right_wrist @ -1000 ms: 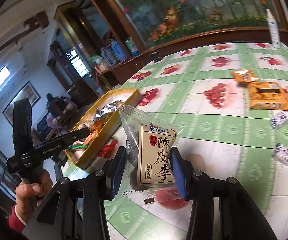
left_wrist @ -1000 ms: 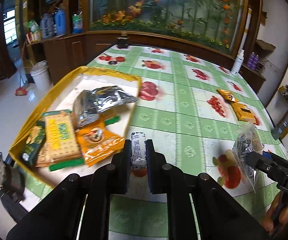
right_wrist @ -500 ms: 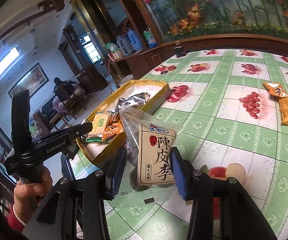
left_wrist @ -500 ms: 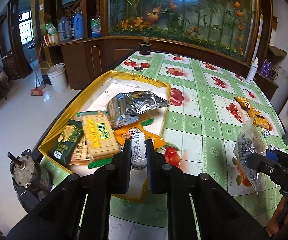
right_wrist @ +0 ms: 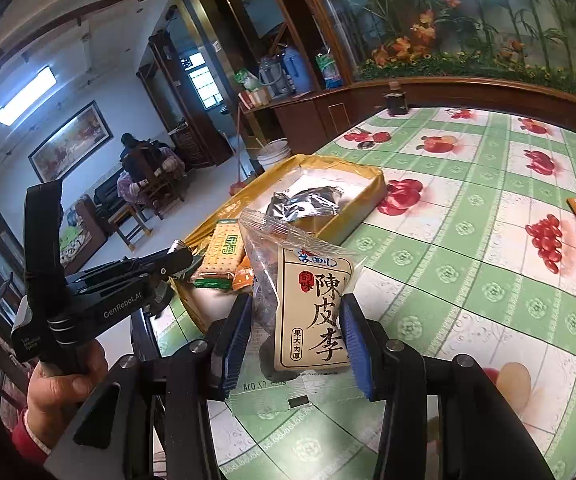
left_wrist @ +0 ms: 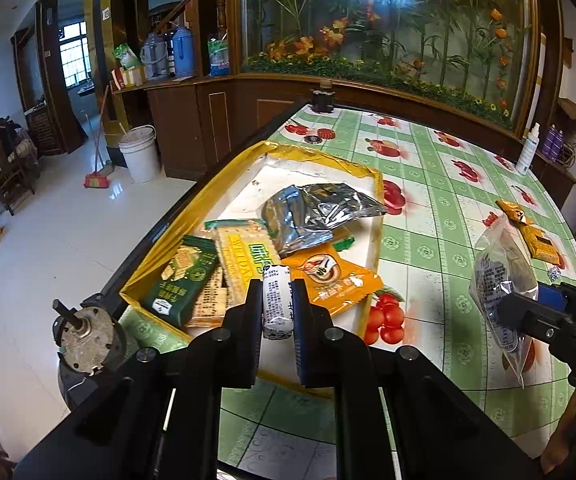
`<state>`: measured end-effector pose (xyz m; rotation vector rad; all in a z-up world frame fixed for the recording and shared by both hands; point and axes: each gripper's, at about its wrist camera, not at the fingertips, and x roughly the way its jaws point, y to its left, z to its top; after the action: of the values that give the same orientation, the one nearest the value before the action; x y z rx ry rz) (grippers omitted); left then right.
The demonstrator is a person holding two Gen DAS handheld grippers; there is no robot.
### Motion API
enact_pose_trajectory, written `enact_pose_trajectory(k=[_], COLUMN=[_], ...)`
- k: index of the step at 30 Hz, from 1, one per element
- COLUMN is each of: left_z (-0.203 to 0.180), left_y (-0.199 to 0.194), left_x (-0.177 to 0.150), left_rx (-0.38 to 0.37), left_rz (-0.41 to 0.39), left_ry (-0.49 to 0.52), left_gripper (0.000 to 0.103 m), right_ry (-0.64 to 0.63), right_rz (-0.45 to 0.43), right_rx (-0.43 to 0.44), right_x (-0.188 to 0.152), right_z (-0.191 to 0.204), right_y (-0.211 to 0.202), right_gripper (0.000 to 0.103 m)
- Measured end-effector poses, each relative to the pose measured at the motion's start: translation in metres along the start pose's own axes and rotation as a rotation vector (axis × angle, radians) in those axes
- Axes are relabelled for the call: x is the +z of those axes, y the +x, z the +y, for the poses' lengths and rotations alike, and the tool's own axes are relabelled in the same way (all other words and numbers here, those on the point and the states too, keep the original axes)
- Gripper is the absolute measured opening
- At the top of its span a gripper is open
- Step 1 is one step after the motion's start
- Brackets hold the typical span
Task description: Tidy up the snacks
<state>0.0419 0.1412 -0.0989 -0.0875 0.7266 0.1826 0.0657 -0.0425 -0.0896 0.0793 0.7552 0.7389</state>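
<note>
My left gripper (left_wrist: pixel 276 300) is shut on a small white wrapped candy (left_wrist: pixel 276 300), held above the near end of the yellow tray (left_wrist: pixel 224 184). The tray holds a silver foil bag (left_wrist: pixel 316 212), cracker packs (left_wrist: pixel 244 256), a green box (left_wrist: pixel 180 280) and an orange packet (left_wrist: pixel 332 280). My right gripper (right_wrist: pixel 296 332) is shut on a clear bag of preserved plums (right_wrist: pixel 312 308) with a cream label, held over the table right of the tray (right_wrist: pixel 364 208). That same bag (left_wrist: pixel 504 280) shows at the right of the left wrist view.
Orange snack packets (left_wrist: pixel 532 232) and a small blue-white candy (left_wrist: pixel 554 274) lie on the green fruit-print tablecloth (left_wrist: pixel 440 236) at the far right. A spray bottle (left_wrist: pixel 528 148) stands at the back edge. The table's left edge drops to the floor; a person's hand (right_wrist: pixel 60 388) holds the left gripper.
Both grippers have moved left toward the tray with their snacks still held. The white candy now hangs over the tray's near end instead of over the tablecloth.
</note>
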Motion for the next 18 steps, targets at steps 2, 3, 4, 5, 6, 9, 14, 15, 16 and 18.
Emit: enact_pose_trajectory(k=[2,3,4,5,6,9,14,15,16,18], left_z=[0.004,0.005,0.007,0.009,0.011,0.017,0.024,0.025,0.026,0.028], left_y=[-0.001,0.0,0.0,0.0,0.001,0.004,0.008,0.009,0.009,0.01], left_x=[0.0,-0.001,-0.001,-0.002,-0.004,-0.007,-0.012,-0.013,-0.013,-0.013], left_rx=[0.011,0.014,0.017,0.021,0.025,0.029,0.033,0.034,0.035,0.032], left_rz=[-0.003,-0.003,-0.002,-0.001,0.001,0.009,0.031,0.033,0.034,0.035], left_ry=[-0.001,-0.003,-0.006,-0.007,-0.01,-0.017,-0.026,-0.029,-0.032,-0.039], left_gripper=[0.011,0.011,0.011,0.011,0.011,0.011,0.011,0.011,0.011,0.011], right_ry=[-0.014,-0.02,-0.025,-0.03,-0.035,-0.044,-0.041,-0.04,-0.04,-0.04], right_rz=[0.002,0.002,0.004,0.004,0.005,0.011,0.014,0.014,0.015,0.019], right_rx=[0.006,0.01,0.014,0.016,0.018,0.022,0.023,0.023,0.024,0.025], right_x=[0.002,0.004,0.005,0.005,0.005,0.003,0.001,0.001,0.001,0.001], right_z=[0.005,0.007,0.008,0.01,0.012,0.015,0.016,0.016,0.016,0.016], right_y=[0.003,0.004,0.006,0.007,0.008,0.012,0.014,0.014,0.014,0.016], right_gripper=[0.045,0.045,0.045,0.045,0.045,0.045,0.045,0.045,0.045,0.045])
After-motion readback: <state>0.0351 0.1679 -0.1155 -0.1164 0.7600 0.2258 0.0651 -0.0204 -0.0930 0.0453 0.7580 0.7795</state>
